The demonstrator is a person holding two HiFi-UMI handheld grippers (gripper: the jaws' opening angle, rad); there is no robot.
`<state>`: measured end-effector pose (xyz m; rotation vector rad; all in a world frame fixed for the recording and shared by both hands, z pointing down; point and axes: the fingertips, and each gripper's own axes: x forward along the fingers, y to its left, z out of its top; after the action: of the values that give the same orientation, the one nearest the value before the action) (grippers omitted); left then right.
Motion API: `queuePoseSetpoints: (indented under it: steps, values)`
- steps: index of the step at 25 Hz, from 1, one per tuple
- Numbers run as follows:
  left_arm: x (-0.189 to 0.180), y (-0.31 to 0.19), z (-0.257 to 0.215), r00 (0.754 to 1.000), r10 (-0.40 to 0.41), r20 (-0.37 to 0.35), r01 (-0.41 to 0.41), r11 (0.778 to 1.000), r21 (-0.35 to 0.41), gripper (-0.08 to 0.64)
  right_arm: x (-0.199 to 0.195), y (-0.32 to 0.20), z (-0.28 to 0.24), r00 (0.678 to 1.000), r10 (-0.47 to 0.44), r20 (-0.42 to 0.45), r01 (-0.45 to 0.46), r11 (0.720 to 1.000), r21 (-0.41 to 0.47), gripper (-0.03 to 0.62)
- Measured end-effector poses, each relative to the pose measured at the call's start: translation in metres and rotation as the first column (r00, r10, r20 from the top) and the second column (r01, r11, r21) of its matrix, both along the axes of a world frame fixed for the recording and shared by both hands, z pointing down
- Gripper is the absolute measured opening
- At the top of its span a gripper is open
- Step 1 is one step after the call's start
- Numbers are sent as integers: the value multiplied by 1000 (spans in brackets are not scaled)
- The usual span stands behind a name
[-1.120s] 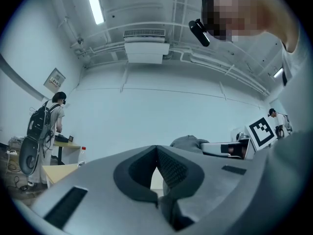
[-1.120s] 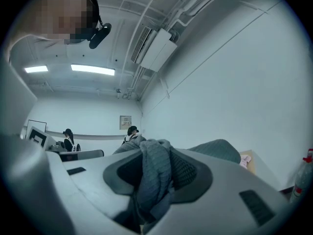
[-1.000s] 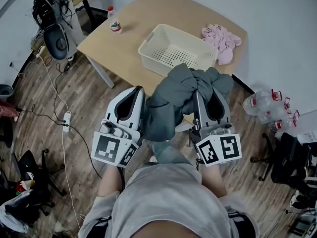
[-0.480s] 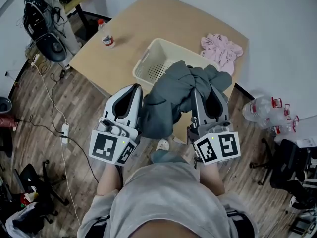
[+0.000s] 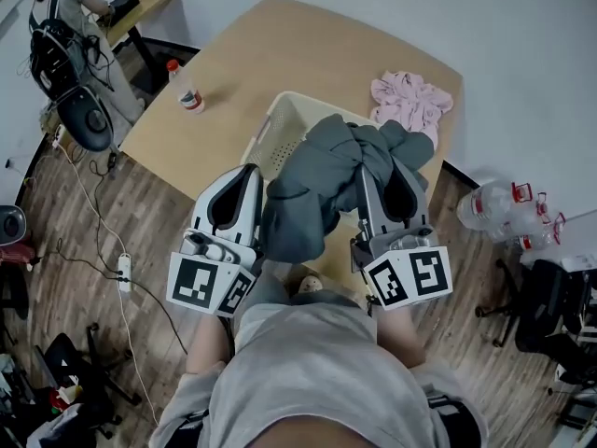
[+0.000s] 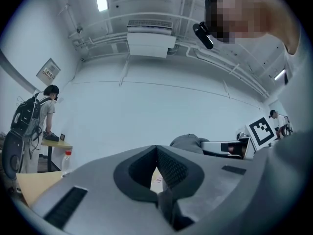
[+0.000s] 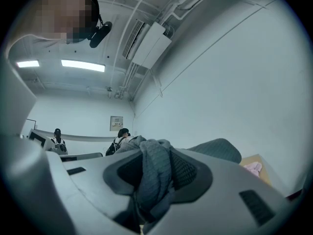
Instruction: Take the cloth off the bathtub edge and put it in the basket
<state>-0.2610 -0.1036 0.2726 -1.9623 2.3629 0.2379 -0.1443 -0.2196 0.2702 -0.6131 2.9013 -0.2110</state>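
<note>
Closest to us, the right gripper [image 5: 387, 189] has its jaws clamped on a thick bunch of the grey cloth [image 5: 312, 189]; its own view shows the fabric wadded up between the pads [image 7: 188, 173]. The left gripper [image 5: 244, 187] sits just beside the hanging part of the cloth. Its jaws are pretty much pressed together with nothing in them, just a thin sliver of light between the pads [image 6: 171, 168].

So the cloth is up in the air, draping down between the two grippers, with its top end over the near side of the basket [image 5: 270, 129]. No bathtub shows anywhere in these views, so we'd say the "take it off" half is done.

The basket is on the wooden table [image 5: 280, 45] right behind the cloth. We can't see much of the inside, but what shows looks empty. What's left, as we read it: carry the bundle a bit further over the basket, lower it, and open the right jaws.

Further back on the table are a pink cloth [image 5: 410, 101] and a bottle [image 5: 187, 90], neither part of the job.
</note>
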Motion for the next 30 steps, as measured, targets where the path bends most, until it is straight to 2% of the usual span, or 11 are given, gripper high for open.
queuePoseSetpoints:
  steps: [5,12,18,25,30]
  values:
    - [-27,-16,5,999,51,-18,-51,999,-1,14,-17,-9,2,999,51,1,-51,999,-14,137]
    - [-62,-54,0,979,201,-13,-201,979,-13,14,-41,-29,-5,980,197,6,-197,980,-21,137]
    - [-92,-84,-3,948,319,-10,-320,947,-14,15,-66,-44,-16,953,303,17,-303,953,-7,137]
    - [-122,-114,-6,901,434,-16,-434,901,14,14,-82,-53,-27,906,423,19,-424,905,21,137]
    - [-130,-127,-8,848,530,-1,-529,848,18,15,-86,-54,-39,855,517,43,-519,854,43,137]
